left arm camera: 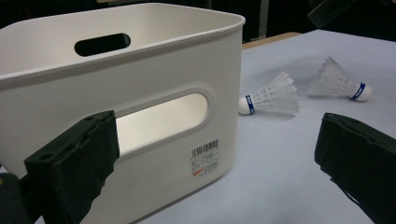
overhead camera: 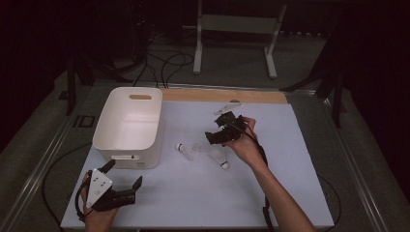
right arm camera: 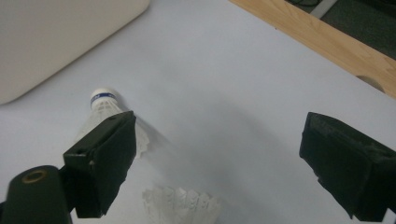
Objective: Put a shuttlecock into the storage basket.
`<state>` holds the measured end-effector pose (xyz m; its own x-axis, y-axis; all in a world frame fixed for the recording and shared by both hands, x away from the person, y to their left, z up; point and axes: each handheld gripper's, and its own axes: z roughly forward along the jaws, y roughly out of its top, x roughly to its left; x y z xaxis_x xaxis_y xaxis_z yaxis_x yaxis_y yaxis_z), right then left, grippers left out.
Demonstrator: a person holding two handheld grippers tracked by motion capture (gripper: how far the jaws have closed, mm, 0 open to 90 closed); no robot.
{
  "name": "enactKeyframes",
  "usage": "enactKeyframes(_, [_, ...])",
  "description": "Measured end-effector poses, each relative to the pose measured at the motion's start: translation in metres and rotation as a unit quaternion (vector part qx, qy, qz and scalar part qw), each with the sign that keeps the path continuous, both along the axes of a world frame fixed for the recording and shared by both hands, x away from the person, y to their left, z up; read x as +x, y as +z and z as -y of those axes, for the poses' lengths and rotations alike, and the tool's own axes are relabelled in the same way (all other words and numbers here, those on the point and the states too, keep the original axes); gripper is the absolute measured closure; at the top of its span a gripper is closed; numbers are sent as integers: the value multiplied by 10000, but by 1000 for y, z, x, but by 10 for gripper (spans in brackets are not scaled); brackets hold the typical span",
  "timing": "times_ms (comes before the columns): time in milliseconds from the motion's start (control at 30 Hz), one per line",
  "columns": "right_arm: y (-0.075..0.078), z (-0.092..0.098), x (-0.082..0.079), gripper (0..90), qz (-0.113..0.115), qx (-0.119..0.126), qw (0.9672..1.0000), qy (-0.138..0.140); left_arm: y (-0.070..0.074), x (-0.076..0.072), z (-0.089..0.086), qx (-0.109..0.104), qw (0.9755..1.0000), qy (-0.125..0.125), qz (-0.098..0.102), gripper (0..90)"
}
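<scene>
Right hand-held gripper wide open, empty, above two shuttlecocks; left hand-held gripper likewise

in the right gripper view, a black finger covers most of one shuttlecock's feather skirt, while the bottom edge cuts off a second shuttlecock. in the left gripper view, the white bin's label text is too small to read.
</scene>
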<state>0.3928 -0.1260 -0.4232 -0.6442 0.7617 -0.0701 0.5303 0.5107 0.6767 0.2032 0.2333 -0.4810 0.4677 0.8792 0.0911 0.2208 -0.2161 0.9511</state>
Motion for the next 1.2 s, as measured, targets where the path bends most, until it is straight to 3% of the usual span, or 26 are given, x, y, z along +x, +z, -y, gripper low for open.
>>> enactKeyframes(633, [-19, 8, 0, 111, -211, -189, 9995, -100, 0, 0, 0, 2, 10000, 3, -4, 4])
enactKeyframes(1200, [-36, 10, 11, 112, -394, -270, 9985, -276, 0, 0, 0, 2, 10000, 6, -1, 4])
